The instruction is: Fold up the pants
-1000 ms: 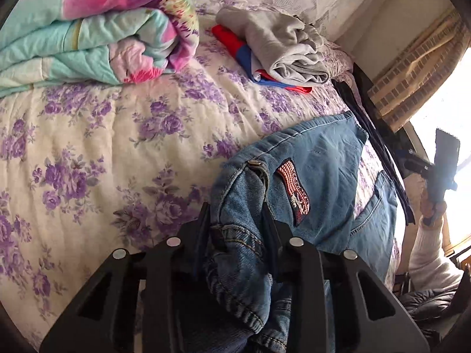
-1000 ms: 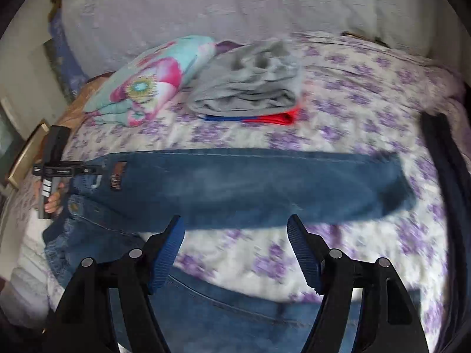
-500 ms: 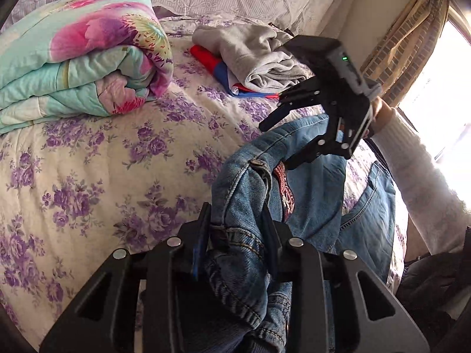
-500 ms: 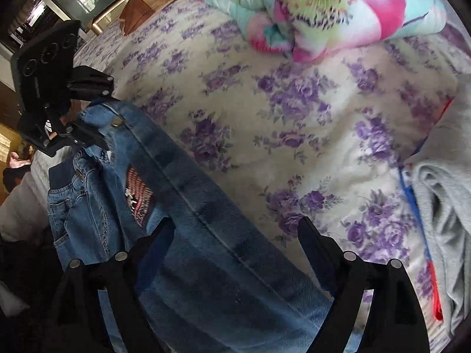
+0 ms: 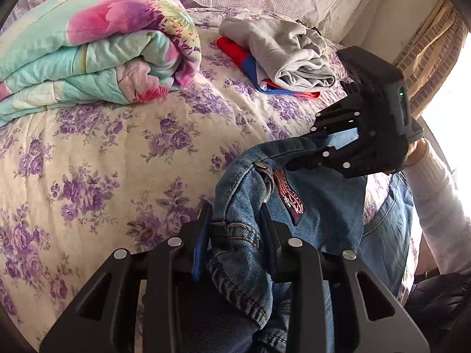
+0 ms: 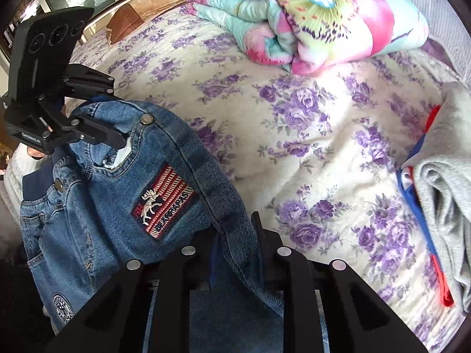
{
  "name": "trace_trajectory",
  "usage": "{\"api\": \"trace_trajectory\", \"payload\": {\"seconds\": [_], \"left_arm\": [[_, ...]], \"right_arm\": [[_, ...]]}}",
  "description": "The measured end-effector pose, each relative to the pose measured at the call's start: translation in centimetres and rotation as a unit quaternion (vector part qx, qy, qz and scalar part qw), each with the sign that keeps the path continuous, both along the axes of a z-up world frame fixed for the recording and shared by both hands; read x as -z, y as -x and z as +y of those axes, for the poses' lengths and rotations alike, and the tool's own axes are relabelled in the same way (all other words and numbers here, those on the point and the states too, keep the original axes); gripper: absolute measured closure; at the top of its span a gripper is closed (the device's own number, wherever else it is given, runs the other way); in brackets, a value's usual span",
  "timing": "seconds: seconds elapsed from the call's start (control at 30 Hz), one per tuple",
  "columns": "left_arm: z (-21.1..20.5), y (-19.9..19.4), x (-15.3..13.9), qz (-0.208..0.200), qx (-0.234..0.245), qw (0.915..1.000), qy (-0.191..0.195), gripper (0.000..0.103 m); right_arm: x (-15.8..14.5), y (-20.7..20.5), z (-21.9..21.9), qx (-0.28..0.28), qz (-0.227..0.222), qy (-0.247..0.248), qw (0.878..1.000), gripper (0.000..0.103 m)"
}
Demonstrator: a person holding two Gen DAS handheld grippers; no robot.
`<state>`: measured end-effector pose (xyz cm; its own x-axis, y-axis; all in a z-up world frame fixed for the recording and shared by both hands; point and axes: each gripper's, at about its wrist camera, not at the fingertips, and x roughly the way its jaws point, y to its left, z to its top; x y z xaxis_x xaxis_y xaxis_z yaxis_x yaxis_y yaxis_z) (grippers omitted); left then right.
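What moved: my right gripper [image 6: 235, 245] was up over the bed a second ago with wide jaws; now it has swung down next to my left gripper [image 5: 235, 235] and its jaws are closing on the jeans.
Quilt: a folded quilt [image 5: 88, 44] with pink flowers and green-blue cloth lies at the far left of the bed, apart from the jeans.
Bed: the bed [image 5: 103, 161] has a cream cover with purple flowers.
Left jaws: clamped on a bunched bit of the jeans [image 5: 244, 235] at the waist, near a metal button.
Jeans: the blue jeans [image 6: 117, 206] hang between my two grippers at the near edge of the bed, with a red striped patch [image 6: 163, 203] on the front.
Right jaws: pinching a folded denim edge, and the cloth sits between the fingers.
Clothes pile: a grey folded top [image 5: 282, 50] lies on red and blue cloth [image 5: 250, 64] at the far right of the bed.
Arm: a white sleeve [image 5: 435, 200] holds the right gripper.
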<state>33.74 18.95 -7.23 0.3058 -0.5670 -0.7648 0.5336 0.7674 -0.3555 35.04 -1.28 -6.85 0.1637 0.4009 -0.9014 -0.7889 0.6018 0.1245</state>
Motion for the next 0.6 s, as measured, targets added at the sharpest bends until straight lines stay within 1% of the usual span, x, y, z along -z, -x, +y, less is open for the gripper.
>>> {"api": "trace_trajectory", "payload": {"seconds": [0.07,0.17,0.27,0.3,0.37,0.43,0.53,0.6], "left_arm": [[-0.3,1.1,-1.8,-0.021,0.01,0.9997,0.0,0.073],[-0.8,3.5,-4.5,-0.054,0.034,0.9979,-0.003,0.073],[-1.3,6.3,-6.3,-0.072,0.055,0.9957,-0.02,0.075],[-1.4,7.6,-6.9,-0.077,0.064,0.9945,-0.028,0.077],[-1.7,10.4,-7.7,-0.092,0.086,0.9909,-0.049,0.077],[-1.8,13.9,-7.8,-0.103,0.114,0.9859,-0.067,0.077],[-2.3,18.5,-6.5,-0.099,0.152,0.9788,-0.096,0.078],[-2.8,20.9,-5.0,-0.095,0.163,0.9743,-0.122,0.078]], "right_arm": [[-2.5,1.4,-1.3,0.009,-0.011,-0.019,1.0,0.086],[-6.0,4.1,-3.6,0.012,-0.033,-0.03,0.999,0.086],[-7.8,7.8,-4.0,0.032,-0.055,-0.033,0.997,0.086],[-8.1,9.3,-3.5,0.037,-0.063,-0.033,0.997,0.086],[-8.6,12.8,-3.5,0.036,-0.073,-0.039,0.996,0.087],[-8.4,16.3,-3.5,0.034,-0.07,-0.055,0.995,0.087],[-7.1,21.2,-3.8,0.039,-0.055,-0.073,0.995,0.088],[-5.7,23.8,-3.4,0.047,-0.043,-0.068,0.996,0.088]]}}
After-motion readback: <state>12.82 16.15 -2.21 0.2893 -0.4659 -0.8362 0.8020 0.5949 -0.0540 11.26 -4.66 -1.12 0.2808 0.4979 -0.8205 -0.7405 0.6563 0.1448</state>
